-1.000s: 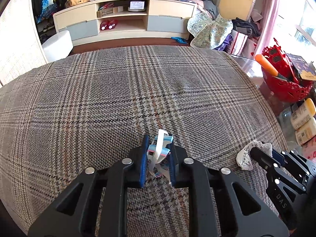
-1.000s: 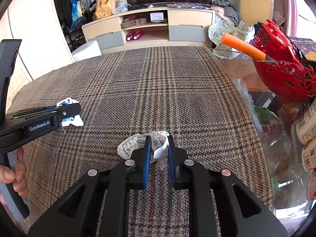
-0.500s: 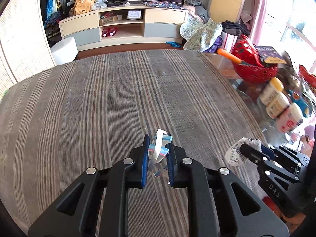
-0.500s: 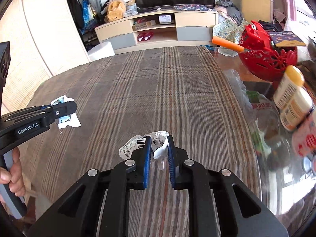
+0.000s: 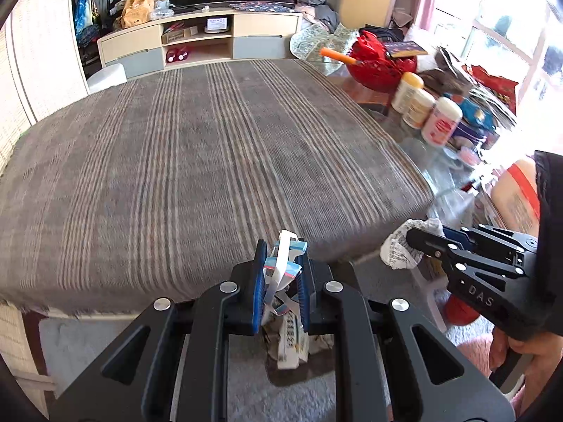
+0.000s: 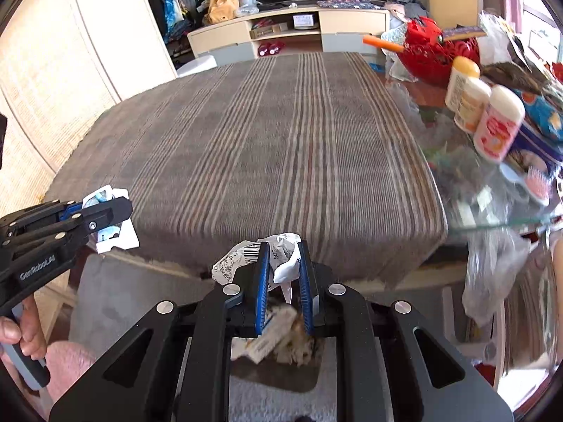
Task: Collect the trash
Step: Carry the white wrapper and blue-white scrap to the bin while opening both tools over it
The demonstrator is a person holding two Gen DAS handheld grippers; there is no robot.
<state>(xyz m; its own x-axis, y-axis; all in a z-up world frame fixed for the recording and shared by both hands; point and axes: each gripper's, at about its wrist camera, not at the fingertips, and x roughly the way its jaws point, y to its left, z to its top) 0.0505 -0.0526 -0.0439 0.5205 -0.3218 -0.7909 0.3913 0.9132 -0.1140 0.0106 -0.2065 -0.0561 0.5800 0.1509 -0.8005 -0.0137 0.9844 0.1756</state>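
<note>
My left gripper [image 5: 280,274] is shut on a blue-and-white wrapper [image 5: 283,262]. It hangs past the near edge of the plaid-covered table [image 5: 197,161], over the floor. My right gripper [image 6: 284,274] is shut on a crumpled white receipt [image 6: 281,255] with a barcode. Beneath both grippers stands a brown bin with paper trash inside [image 6: 274,344], also seen under the left jaws as the bin [image 5: 295,348]. Each gripper appears in the other's view: the right gripper [image 5: 413,242] with the receipt [image 5: 397,251], the left gripper [image 6: 116,211] with the wrapper [image 6: 112,235].
A glass side table [image 6: 492,211] on the right bears white bottles [image 6: 496,126], a red basket [image 6: 436,52] and bags. A grey rug [image 5: 281,397] covers the floor. A wicker screen [image 6: 42,105] stands left; a TV cabinet [image 5: 197,38] lies beyond the table.
Both grippers pulled back from over the table toward its near edge and rose a little, carrying the wrapper and the receipt. The floor and the bin came into view beneath them.
</note>
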